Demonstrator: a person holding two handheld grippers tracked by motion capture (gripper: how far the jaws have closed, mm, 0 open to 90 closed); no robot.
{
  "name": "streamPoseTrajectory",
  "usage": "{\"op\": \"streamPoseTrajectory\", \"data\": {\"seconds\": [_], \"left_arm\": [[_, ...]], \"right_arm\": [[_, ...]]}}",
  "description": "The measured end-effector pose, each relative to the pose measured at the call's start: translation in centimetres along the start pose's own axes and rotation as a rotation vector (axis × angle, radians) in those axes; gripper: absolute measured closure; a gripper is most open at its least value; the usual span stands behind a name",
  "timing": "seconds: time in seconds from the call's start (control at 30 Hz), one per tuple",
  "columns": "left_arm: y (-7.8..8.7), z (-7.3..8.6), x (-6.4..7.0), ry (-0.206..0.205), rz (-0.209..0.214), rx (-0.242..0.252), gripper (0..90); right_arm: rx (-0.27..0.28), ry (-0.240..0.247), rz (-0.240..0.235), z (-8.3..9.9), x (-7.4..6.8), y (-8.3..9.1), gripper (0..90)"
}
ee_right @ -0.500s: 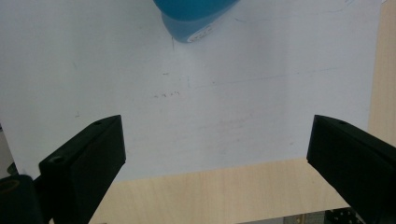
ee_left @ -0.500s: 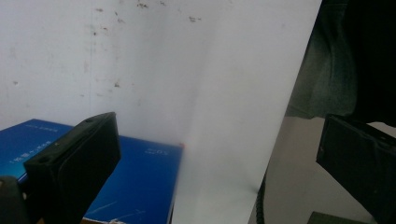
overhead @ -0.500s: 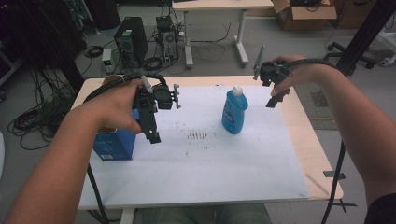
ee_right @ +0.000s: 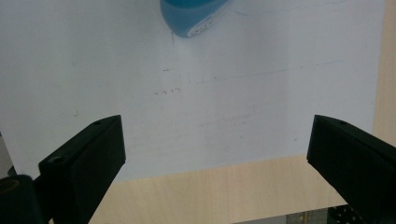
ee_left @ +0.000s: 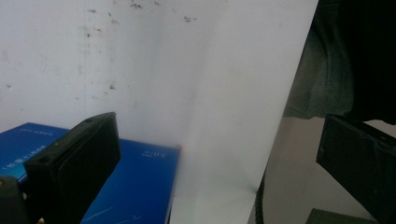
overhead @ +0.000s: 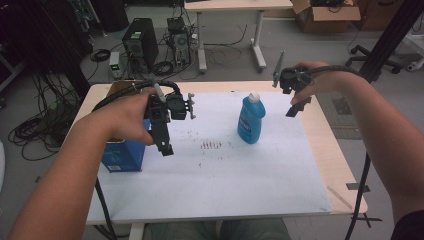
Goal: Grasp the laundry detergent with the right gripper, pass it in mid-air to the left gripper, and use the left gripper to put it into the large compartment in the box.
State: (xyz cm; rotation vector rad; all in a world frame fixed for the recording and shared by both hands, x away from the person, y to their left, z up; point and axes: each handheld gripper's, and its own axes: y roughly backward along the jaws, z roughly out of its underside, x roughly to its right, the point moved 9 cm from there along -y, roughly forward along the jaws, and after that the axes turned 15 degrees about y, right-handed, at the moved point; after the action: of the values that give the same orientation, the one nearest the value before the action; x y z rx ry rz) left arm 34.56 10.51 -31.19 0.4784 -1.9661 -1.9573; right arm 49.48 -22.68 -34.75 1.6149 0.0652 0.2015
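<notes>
The left gripper (overhead: 161, 131) hangs above the white sheet (overhead: 225, 175), jaws wide and empty, just beside the blue box (overhead: 122, 156). The right gripper (overhead: 295, 95), also wide and empty, is near the upright blue bottle (overhead: 250, 119); it seems not touching.

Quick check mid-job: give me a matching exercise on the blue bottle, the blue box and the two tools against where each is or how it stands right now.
1. blue bottle
2. blue box
3. left tool
4. right tool

A. held open above the table's right edge
B. at the table's left edge, under the left hand
C. upright at the back middle of the white sheet
D. held open above the sheet, beside the box

Pairs: 1-C, 2-B, 3-D, 4-A
</notes>
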Motion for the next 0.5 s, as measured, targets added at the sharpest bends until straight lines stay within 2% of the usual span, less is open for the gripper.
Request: {"op": "streamPoseTrajectory", "data": {"seconds": [0.37,0.5], "left_arm": [[-0.4,0.2,0.1,-0.009,0.005,0.002,0.2],[-0.6,0.3,0.1,-0.014,0.005,-0.002,0.2]], "right_arm": [[0.01,-0.024,-0.002,-0.1,-1.0,-0.4,4.5],[0.043,-0.044,-0.006,-0.4,-1.6,-0.6,4.5]]}}
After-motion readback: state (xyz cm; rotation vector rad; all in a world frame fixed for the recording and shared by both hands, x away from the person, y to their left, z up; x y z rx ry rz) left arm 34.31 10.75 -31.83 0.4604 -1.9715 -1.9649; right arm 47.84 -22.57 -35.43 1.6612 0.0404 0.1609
